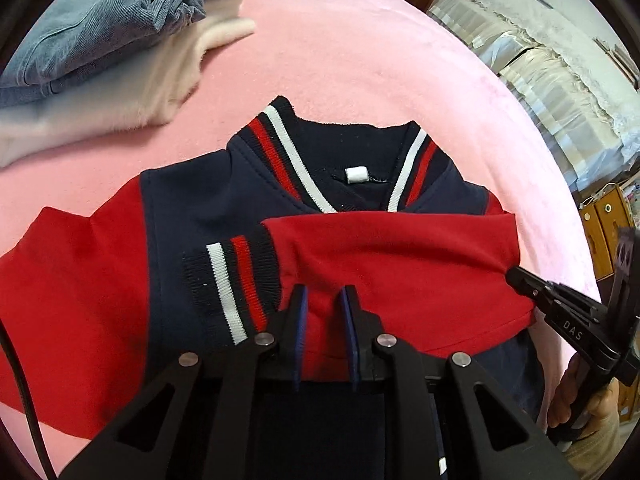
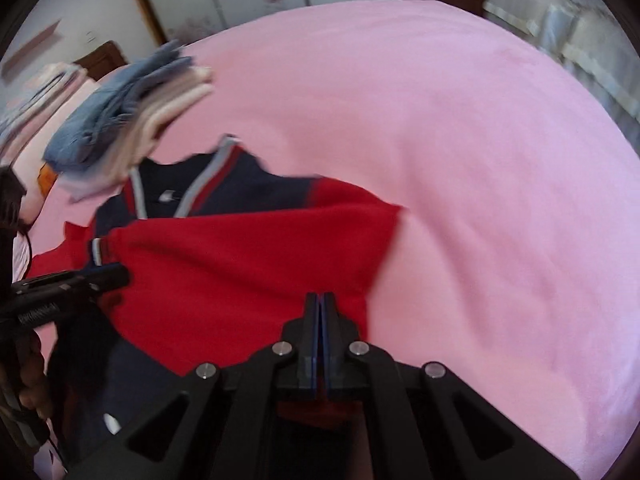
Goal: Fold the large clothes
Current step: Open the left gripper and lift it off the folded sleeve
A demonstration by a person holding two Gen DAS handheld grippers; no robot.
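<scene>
A navy jacket (image 1: 192, 200) with red sleeves and a striped collar lies face up on the pink bed (image 1: 360, 60). One red sleeve (image 1: 400, 256) is folded across its chest, its striped cuff (image 1: 232, 288) pointing left. The other sleeve (image 1: 72, 288) lies spread out to the left. My left gripper (image 1: 325, 294) stands just right of the cuff, shut on a pinch of the folded sleeve. My right gripper (image 1: 516, 276) is shut, its tip at the sleeve's right fold. In the right wrist view its pads (image 2: 320, 300) meet over the red sleeve (image 2: 240, 264), with no cloth seen between them.
A pile of folded clothes sits at the bed's far left, blue denim (image 1: 104, 28) on top of cream fleece (image 1: 120, 96). Lace-covered furniture (image 1: 540, 80) stands beyond the bed's right edge. Wide pink bedding (image 2: 480, 180) stretches to the right of the jacket.
</scene>
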